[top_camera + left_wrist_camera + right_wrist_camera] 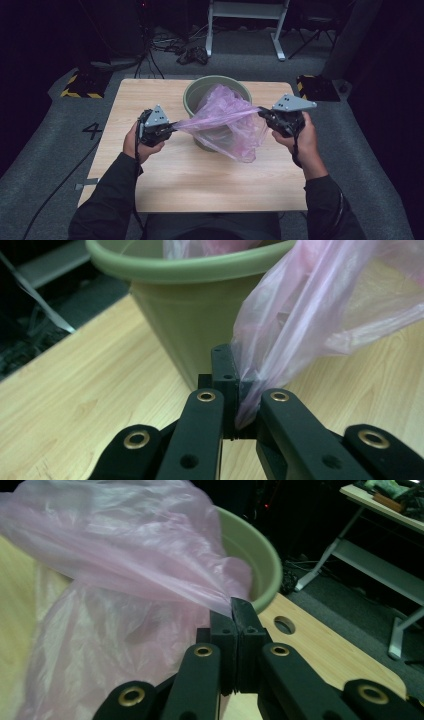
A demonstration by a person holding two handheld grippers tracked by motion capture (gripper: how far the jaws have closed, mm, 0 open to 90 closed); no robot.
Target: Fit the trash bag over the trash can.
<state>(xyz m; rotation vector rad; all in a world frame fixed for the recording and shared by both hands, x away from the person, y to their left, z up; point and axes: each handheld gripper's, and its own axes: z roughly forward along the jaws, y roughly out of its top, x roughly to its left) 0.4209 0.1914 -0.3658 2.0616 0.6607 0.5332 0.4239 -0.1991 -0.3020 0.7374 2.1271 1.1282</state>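
Over the round green plastic bin, both tools clamp my thin pink plastic bag, stretched left-right: left tool, right tool; bin front hidden.

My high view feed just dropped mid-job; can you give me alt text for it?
Two hand-held grippers stretch a pink plastic bag between them above a green bucket on a wooden table. The left hand-held gripper and the right hand-held gripper each pinch one edge, and the bag sags over the bucket's near rim.
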